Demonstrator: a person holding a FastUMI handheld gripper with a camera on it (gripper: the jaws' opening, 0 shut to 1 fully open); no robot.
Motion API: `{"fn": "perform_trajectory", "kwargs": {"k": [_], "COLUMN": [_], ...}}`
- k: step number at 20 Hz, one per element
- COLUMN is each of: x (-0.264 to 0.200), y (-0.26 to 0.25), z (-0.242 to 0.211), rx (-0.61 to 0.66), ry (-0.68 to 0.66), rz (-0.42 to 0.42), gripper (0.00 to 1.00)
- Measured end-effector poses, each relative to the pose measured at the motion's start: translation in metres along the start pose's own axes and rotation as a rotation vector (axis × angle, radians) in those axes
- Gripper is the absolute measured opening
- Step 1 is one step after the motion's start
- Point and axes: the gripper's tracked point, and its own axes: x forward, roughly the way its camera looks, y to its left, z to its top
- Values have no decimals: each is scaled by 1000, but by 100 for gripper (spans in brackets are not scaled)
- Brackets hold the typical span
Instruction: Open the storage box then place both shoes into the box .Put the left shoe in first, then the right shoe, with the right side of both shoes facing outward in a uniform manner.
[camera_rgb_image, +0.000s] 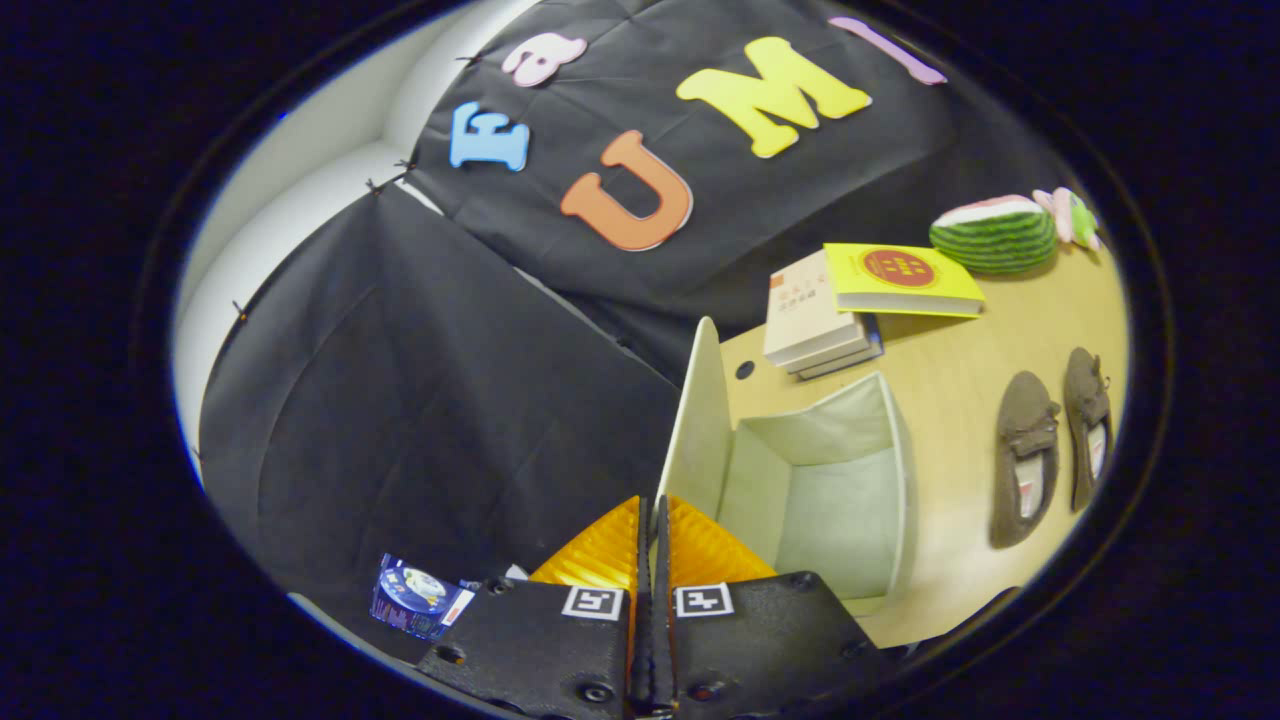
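Note:
A pale fabric storage box (880, 440) stands open on the wooden table (950, 590), with nothing inside it. Its lid (700, 420) is swung up and stands on edge at the box's side. My gripper (652, 505) is shut, and the lid's lower edge runs in between the fingertips. Beyond the box, two brown slip-on shoes lie side by side on the table, the nearer shoe (1025, 455) and the farther shoe (1088, 425), both apart from the box and with their openings up.
A stack of books (815, 320) topped by a yellow book (900, 280) lies close to the box's far wall. A watermelon-slice toy (995, 232) and a small pink-green toy (1070, 215) sit past them. A blue packet (415, 595) lies by my finger base.

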Motion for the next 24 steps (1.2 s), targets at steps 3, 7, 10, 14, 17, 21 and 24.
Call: {"fn": "perform_trajectory", "kwargs": {"k": [3,7,10,14,17,21,24], "x": [25,46,48,30,3,-33,-74], "y": [30,52,46,27,7,-34,-82], "z": [-16,-28,-27,0,22,41,57], "rx": [-61,-110,-134,-267,-381,-418,-440], "ry": [39,54,50,-51,-137,-185,-211], "rz": [20,39,8,-84,-174,-287,-391], "gripper": [6,17,45,76,93,100,100]}}
